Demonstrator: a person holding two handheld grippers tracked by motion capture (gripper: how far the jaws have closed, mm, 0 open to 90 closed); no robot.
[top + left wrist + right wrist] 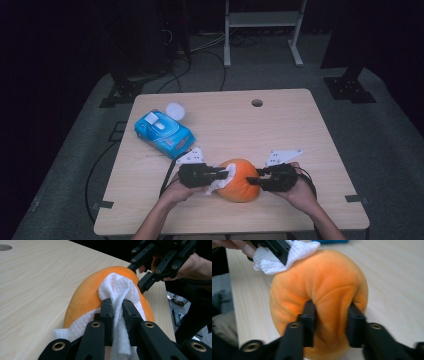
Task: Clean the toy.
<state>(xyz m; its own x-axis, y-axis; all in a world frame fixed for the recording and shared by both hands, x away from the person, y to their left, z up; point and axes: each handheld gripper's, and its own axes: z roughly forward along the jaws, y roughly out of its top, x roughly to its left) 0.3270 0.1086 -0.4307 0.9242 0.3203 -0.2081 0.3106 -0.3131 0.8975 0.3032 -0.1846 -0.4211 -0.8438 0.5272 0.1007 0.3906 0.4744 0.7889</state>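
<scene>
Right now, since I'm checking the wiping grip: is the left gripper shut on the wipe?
Shut. In the left gripper view the left gripper pinches the white wipe between its jaws, pressed against the orange fruit.

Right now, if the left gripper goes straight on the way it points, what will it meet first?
The left gripper, shut on the white wipe, would press first into the orange plush toy just ahead; the wipe already lies on it.

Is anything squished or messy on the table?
Yes, a bit. The orange pumpkin toy is soft, and the right gripper pinches a fold of it, so its side puckers. The left gripper presses a crumpled white wipe on top. The blue wipes pack has its lid open.
</scene>
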